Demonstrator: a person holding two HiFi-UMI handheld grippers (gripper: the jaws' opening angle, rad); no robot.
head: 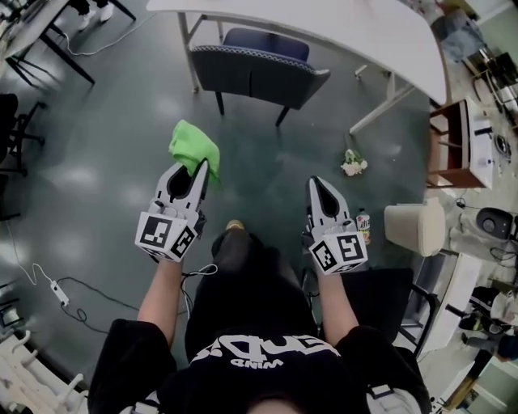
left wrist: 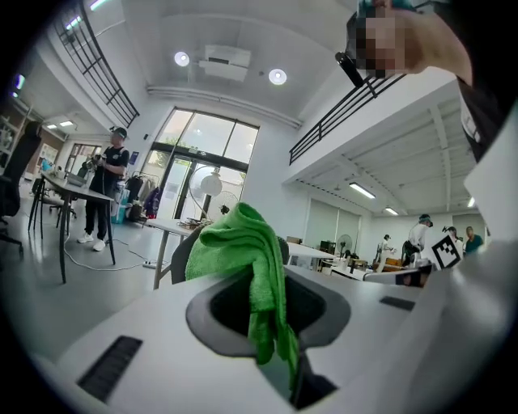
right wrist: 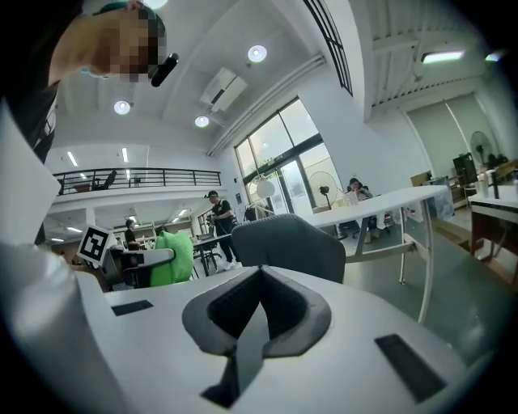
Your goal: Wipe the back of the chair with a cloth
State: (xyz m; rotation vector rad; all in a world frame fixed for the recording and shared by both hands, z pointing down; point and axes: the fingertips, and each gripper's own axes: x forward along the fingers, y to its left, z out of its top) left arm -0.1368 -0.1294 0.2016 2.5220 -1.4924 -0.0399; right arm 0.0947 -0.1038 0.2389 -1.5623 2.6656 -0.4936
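- I've got the left gripper (head: pixel 197 173) clamped on the green cloth (head: pixel 193 145). In the left gripper view the fabric runs down into the pinch between the jaws, and a loose bunch stands up past the tips.
- The right gripper (head: pixel 320 185) has its jaws pressed together with nothing between them. It hangs beside the left one at about the same height.
- The chair (head: pixel 257 74) stands ahead of me, pushed partly under the white table (head: pixel 324 23). Its dark curved back is turned my way.
- Both grippers are well apart from the chair, with bare floor in between, and the cloth touches nothing but the jaws.
- By my reading this is the approach step: the cloth is in hand and no wiping has begun.
- Next I'd carry the left gripper forward and up to the top edge of the back, lay the bunched end of the cloth flat on it, then sweep side to side.
- The grip looks narrow, with a lot of cloth hanging free. I'd press gently so the cloth does the rubbing and not the jaw tips.
- The back curves, so I expect to turn the gripper as I go to keep the fabric in contact.
- The table edge sits just above the seat, so I'd keep the strokes to the side that faces me.
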